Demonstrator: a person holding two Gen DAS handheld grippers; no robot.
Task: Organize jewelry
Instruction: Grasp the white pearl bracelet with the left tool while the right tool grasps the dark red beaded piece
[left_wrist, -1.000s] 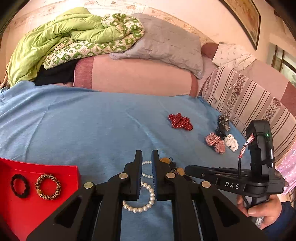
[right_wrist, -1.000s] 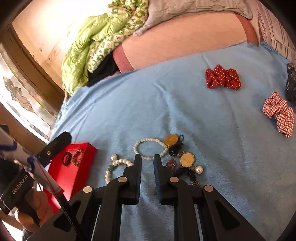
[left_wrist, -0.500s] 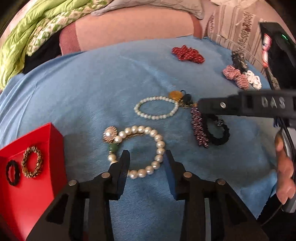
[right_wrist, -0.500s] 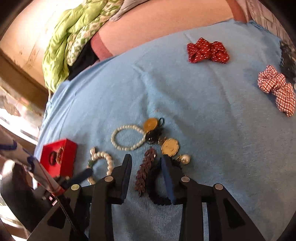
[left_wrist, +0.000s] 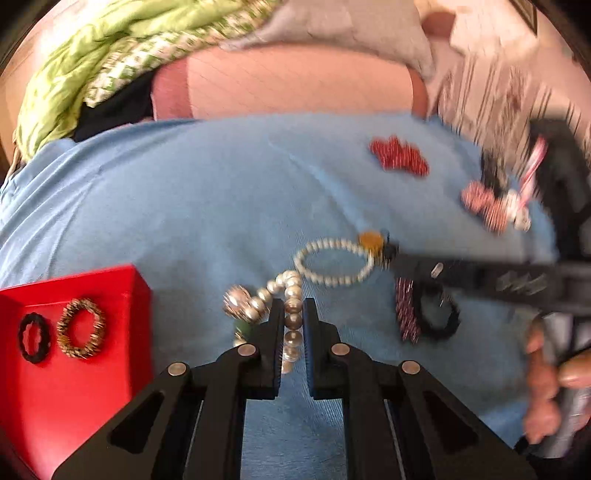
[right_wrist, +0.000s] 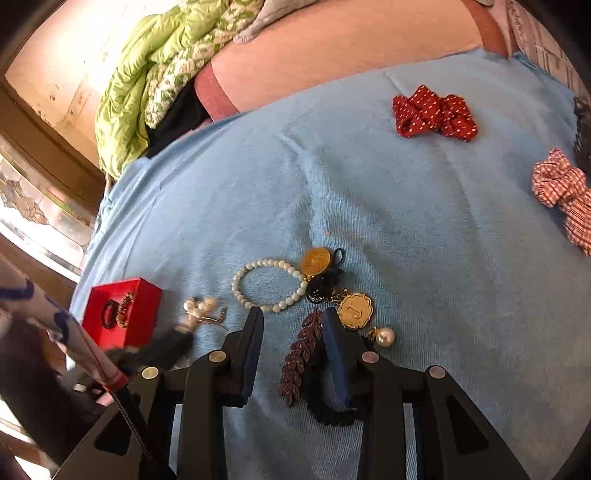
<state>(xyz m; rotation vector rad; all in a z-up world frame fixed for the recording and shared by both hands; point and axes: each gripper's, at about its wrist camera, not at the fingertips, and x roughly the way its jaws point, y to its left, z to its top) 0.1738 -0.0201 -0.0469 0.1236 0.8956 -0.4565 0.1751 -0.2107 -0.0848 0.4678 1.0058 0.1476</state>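
My left gripper (left_wrist: 293, 314) is shut on the large-pearl bracelet (left_wrist: 273, 291), which bunches up from the blue cloth; the bracelet also shows in the right wrist view (right_wrist: 201, 308). The red box (left_wrist: 77, 354) at left holds a black ring (left_wrist: 34, 338) and a brown beaded ring (left_wrist: 81, 328). My right gripper (right_wrist: 291, 317) is open, its jaws astride a dark red leaf-shaped piece (right_wrist: 301, 354) and a black hair tie (right_wrist: 332, 406). A small-pearl bracelet (right_wrist: 267, 286), two gold pendants (right_wrist: 355, 310) and a single pearl (right_wrist: 384, 336) lie just ahead.
A red dotted bow (right_wrist: 434, 112) and a checked bow (right_wrist: 563, 192) lie farther back on the blue cloth (right_wrist: 369, 184). A pink bolster (left_wrist: 288, 85), a green quilt (left_wrist: 92, 55) and a grey pillow sit behind. The red box also shows in the right wrist view (right_wrist: 122, 310).
My left gripper closed on the large-pearl bracelet and lifted it, bunching it. My right gripper came down lower and opened wider over the leaf piece and the black hair tie.
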